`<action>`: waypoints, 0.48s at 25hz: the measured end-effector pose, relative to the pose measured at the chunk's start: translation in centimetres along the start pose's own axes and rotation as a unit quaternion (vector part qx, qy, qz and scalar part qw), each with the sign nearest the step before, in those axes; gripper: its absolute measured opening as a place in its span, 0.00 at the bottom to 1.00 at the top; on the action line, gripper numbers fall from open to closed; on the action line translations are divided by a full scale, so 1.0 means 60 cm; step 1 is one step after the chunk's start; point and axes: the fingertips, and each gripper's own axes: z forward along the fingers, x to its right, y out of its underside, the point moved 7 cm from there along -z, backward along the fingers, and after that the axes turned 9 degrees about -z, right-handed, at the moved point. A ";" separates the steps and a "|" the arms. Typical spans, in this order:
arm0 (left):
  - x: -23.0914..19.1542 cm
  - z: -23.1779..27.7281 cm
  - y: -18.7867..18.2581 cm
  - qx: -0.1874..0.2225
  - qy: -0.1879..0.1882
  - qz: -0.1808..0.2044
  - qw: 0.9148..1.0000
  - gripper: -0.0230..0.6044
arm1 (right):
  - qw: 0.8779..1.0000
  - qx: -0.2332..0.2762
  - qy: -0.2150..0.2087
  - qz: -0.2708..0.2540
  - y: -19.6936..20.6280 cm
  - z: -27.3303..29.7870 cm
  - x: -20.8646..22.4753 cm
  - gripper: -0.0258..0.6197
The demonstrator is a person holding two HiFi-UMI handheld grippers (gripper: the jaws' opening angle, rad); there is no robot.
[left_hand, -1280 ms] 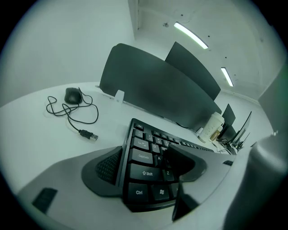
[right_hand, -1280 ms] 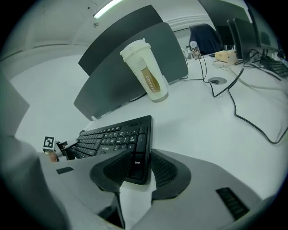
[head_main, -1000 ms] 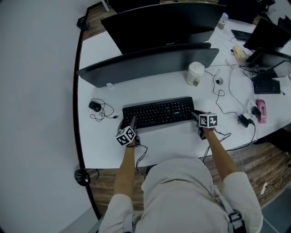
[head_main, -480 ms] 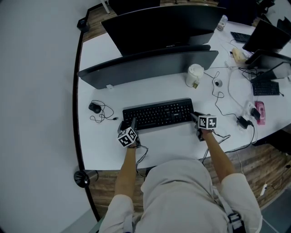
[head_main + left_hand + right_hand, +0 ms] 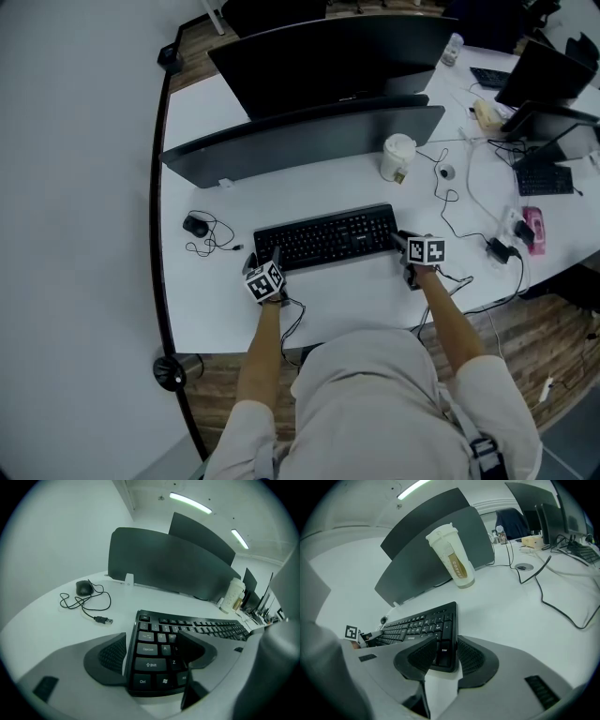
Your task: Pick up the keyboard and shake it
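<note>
A black keyboard (image 5: 326,236) lies across the white desk (image 5: 356,291) in front of me. My left gripper (image 5: 264,258) is at its left end. In the left gripper view the jaws of the left gripper (image 5: 152,644) stand wide, one beside the keyboard's (image 5: 197,627) edge and one over the keys, not pressing. My right gripper (image 5: 401,242) is at the right end. In the right gripper view the right gripper (image 5: 446,651) is shut on that corner of the keyboard (image 5: 417,623), a ribbed pad on each side.
A white lidded cup (image 5: 398,155) stands behind the keyboard's right end. A mouse (image 5: 195,223) with its loose cable lies to the left. A curved dark panel (image 5: 300,136) and a monitor (image 5: 328,52) stand behind. Cables (image 5: 450,202) trail on the right.
Both grippers stay at the keyboard's ends and the keyboard stays on the desk. Only the view has drifted a little.
</note>
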 end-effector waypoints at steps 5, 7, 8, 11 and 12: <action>0.013 0.005 -0.014 -0.012 -0.003 0.023 1.000 0.57 | 1.000 0.002 0.008 -0.003 0.004 -0.002 -0.001 0.27; 0.009 0.001 -0.015 -0.011 0.000 0.033 0.999 0.57 | 1.000 0.001 0.009 -0.005 0.006 -0.005 -0.003 0.27; 0.007 -0.003 -0.015 -0.009 0.000 0.035 0.999 0.57 | 1.000 0.001 0.009 -0.009 0.007 -0.007 -0.005 0.27; -0.002 -0.018 -0.016 -0.001 0.003 0.030 1.000 0.57 | 1.000 0.006 0.009 -0.021 0.008 -0.017 -0.012 0.27; -0.004 -0.025 -0.015 0.002 0.007 0.028 1.000 0.57 | 1.000 0.009 0.010 -0.023 0.009 -0.022 -0.015 0.27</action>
